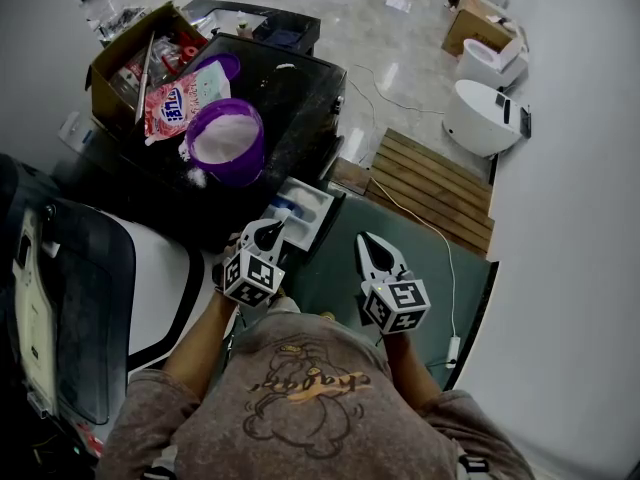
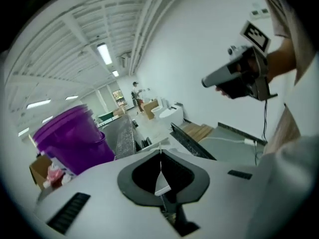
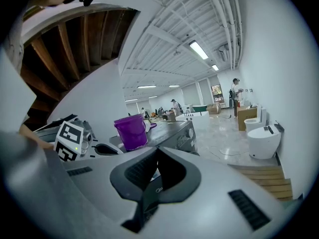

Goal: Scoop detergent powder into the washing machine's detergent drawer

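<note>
A purple bucket [image 1: 226, 139] of white detergent powder stands on the dark washing machine top [image 1: 300, 93]. The white and blue detergent drawer [image 1: 305, 211] is pulled open below it. My left gripper [image 1: 272, 230] is at the drawer's near end, shut on a thin white scoop handle [image 2: 162, 181] seen edge-on between the jaws. The small white scoop [image 1: 283, 213] sticks out over the drawer. My right gripper [image 1: 371, 245] hangs to the right over the dark green floor, shut and empty. In the left gripper view the bucket [image 2: 74, 140] is to the left and the right gripper [image 2: 238, 76] is up right.
A cardboard box [image 1: 128, 63], a pink detergent bag [image 1: 180, 100] and a purple lid [image 1: 226, 65] lie behind the bucket. A wooden pallet [image 1: 432, 188] and white toilets [image 1: 486, 116] are to the right. A cable and plug [image 1: 453, 348] run along the floor. A white machine [image 1: 150, 273] stands at left.
</note>
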Tool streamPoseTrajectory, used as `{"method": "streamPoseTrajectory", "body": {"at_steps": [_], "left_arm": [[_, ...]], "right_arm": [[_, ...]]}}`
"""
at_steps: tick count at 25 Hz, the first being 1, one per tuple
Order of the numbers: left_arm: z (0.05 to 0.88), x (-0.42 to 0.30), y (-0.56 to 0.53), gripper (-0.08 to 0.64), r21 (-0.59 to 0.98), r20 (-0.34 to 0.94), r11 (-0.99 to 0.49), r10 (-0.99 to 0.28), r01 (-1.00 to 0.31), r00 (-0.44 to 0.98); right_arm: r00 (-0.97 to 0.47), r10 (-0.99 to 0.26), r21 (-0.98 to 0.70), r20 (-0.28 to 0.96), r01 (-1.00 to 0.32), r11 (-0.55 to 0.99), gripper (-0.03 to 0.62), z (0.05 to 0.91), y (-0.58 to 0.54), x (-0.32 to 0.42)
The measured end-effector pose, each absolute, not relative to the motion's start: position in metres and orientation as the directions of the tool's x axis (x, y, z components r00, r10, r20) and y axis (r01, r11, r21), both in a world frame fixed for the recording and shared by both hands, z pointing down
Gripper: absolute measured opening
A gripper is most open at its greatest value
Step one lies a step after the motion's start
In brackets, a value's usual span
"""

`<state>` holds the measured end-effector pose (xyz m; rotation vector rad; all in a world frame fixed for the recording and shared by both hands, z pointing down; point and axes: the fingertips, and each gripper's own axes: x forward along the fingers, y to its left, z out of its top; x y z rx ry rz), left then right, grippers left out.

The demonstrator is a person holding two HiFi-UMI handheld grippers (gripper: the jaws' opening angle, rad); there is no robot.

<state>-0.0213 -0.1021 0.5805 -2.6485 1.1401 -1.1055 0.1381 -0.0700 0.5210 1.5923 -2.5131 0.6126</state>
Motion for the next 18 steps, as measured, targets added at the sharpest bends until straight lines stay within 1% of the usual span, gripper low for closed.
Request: {"method": "streamPoseTrajectory", "body": {"at_steps": [3,6,12,15,18], "left_arm": [[0.570,-0.034,-0.109,0.023,-0.113,0.530,-0.644,-0.684,-0.757,0.502],[0.558,-0.041,-0.111,0.023,0.019,0.488,-0.587,-0.701,-0.810,0.520],[0.533,-0.046,-0.112,0.023,0.160,0.433,-0.534,-0.718,-0.830,0.545],[0.518,-0.046,-0.114,0.023,0.188,0.390,-0.526,-0.735,-0.829,0.555],[0.508,-0.047,-0.114,0.023,0.207,0.358,-0.523,-0.746,-0.827,0.562]], "right_arm": [[-0.442,-0.845,-0.271,0.300,-0.889,0.369,0.003,0.522,-0.071,0.140],[-0.432,-0.849,-0.271,0.303,-0.894,0.358,0.003,0.518,-0.073,0.140],[-0.434,-0.850,-0.256,0.297,-0.894,0.367,0.003,0.519,-0.077,0.138],[-0.424,-0.862,-0.272,0.279,-0.895,0.353,0.002,0.513,-0.081,0.139],[-0.402,-0.871,-0.250,0.284,-0.908,0.338,0.002,0.511,-0.083,0.145]]}}
